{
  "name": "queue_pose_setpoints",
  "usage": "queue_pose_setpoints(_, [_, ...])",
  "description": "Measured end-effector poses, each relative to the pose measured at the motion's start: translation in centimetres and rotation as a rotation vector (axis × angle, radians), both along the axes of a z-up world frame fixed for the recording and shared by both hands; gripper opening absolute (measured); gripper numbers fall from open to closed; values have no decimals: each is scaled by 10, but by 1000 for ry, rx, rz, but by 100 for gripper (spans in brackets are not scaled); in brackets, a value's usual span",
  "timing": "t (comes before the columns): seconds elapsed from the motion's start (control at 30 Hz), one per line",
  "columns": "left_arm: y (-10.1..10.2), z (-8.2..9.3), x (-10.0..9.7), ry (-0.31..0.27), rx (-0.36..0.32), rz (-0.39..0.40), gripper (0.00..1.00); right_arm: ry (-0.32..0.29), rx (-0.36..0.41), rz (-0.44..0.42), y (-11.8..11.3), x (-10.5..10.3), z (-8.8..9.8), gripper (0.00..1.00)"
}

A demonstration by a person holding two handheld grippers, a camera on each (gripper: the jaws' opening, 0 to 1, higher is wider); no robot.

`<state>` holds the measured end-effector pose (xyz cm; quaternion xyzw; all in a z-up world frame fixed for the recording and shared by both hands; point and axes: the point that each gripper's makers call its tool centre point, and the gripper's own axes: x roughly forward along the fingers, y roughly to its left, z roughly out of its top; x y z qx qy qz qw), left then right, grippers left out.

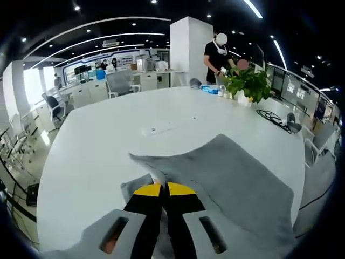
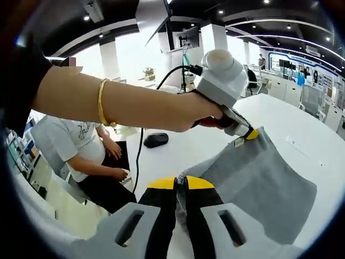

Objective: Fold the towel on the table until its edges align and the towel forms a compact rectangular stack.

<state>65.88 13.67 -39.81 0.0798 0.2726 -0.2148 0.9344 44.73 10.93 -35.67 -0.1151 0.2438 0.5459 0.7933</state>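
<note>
Left gripper view: left gripper (image 1: 163,190), yellow-tipped jaws pressed together, clenched on a corner of the grey towel (image 1: 237,178). Towel runs ahead and to the right of the jaws, lifted at the pinched corner, the rest draped down onto the white table (image 1: 97,145). A small fold of towel sits just left of the jaw tips. Beyond the jaws, well apart: a flat white strip (image 1: 159,129) on the table. Far right of the jaws: potted plant (image 1: 249,83), black cable (image 1: 275,118), and a person (image 1: 216,54) standing behind the plant.

Right gripper view: right gripper (image 2: 180,183), jaws closed on another towel corner, cloth bunched between the tips. Towel spreads up and right from the jaws to the left gripper, which pinches the far corner; a hand (image 2: 202,110) grips that tool, gold bangle (image 2: 102,102) on the forearm. Left of the jaws: a black mouse (image 2: 156,140) on the table, a seated person (image 2: 81,151) beside it.
</note>
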Motion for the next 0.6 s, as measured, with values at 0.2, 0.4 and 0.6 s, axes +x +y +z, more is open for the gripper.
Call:
queue_pose_setpoints(0.2, [12, -4, -3, -2, -13, 2, 2, 20, -23, 13, 12, -2, -15, 3])
queue_pose_setpoints(0.4, [32, -47, -7, 67, -13, 52, 2, 55, -75, 15, 25, -6, -49, 3])
queue_pose_setpoints(0.6, [52, -93, -11, 145, -18, 89, 3, 72, -138, 35, 39, -7, -77, 3])
